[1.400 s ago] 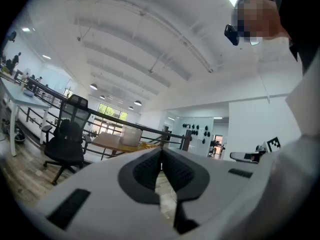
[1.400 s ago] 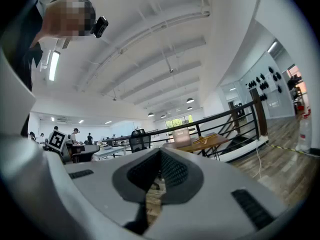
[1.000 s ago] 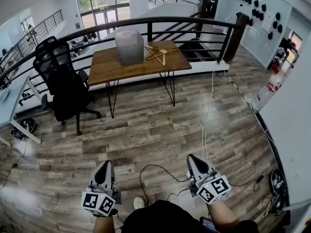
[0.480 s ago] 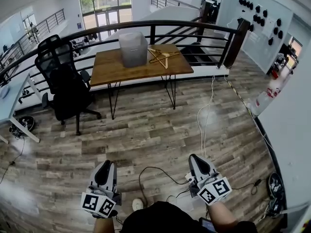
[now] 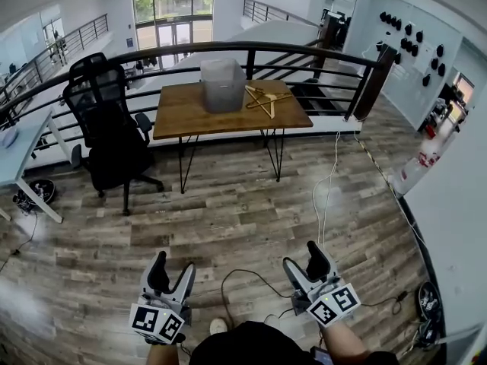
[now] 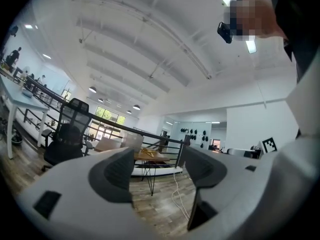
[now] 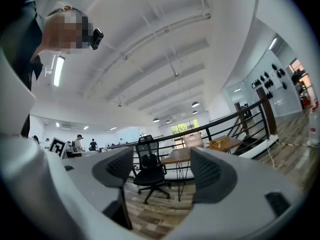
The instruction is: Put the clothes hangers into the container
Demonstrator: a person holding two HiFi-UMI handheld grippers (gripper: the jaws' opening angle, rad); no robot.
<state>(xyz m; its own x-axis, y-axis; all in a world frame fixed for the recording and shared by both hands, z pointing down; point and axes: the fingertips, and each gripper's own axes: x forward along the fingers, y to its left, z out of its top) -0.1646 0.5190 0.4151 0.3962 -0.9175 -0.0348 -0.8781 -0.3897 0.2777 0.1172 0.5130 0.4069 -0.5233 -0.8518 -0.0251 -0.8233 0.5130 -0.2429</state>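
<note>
1. Left claw (image 5: pixel 172 269): spread and empty, its jaws have just been opening.
2. Container (image 5: pixel 222 84) stands far ahead on the tabletop (image 5: pixel 186 114).
3. Clothes hangers (image 5: pixel 266 98) lie just right of it.
4. Right claw (image 5: pixel 304 262): also just opened, spread and empty, on the hangers' side.

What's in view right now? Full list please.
table: one, brown wood with black legs, by the railing
container: one, grey, on the table, left of the hangers
hangers: small pile, exact count unclear, light wood, on the table
office chair: one, black, left of the table
desk: one, white, left edge
railing: one, black, behind the table
cables: white and black, on the wood floor
left tool: one, grey, bottom left, jaws just opening, nothing between them
right tool: one, grey, bottom right, jaws just opening, nothing between them
</note>
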